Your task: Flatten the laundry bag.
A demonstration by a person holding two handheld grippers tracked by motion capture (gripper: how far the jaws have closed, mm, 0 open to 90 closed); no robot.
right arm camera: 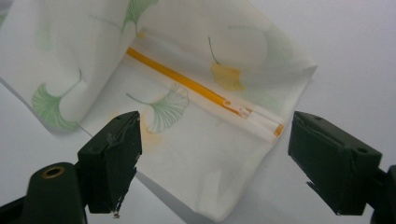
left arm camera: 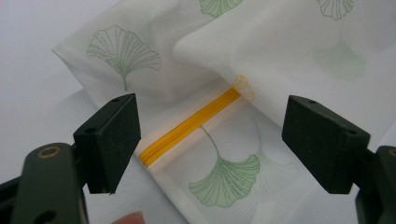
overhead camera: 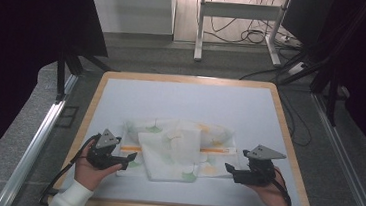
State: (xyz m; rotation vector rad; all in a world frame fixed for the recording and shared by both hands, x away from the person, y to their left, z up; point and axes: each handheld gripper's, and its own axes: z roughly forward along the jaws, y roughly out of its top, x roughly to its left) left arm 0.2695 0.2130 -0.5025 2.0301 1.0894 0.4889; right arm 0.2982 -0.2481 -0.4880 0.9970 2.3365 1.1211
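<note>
A white mesh laundry bag (overhead camera: 177,150) printed with green and yellow ginkgo leaves lies folded on the table, an orange zipper (overhead camera: 213,150) running across it. My left gripper (overhead camera: 126,164) is at the bag's left end, open, with the zipper's end (left arm camera: 190,126) lying between its jaws. My right gripper (overhead camera: 227,169) is at the bag's right end, also open. In the right gripper view the bag (right arm camera: 196,135) fills the gap between the jaws, and the zipper pull (right arm camera: 236,108) sits near the bag's right corner.
The bag rests on a pale blue mat (overhead camera: 186,103) set in a wooden-edged table (overhead camera: 285,127). Metal rails (overhead camera: 37,140) run along both sides. Beyond the far edge stand a white desk frame (overhead camera: 239,10) and cables (overhead camera: 247,36) on the floor.
</note>
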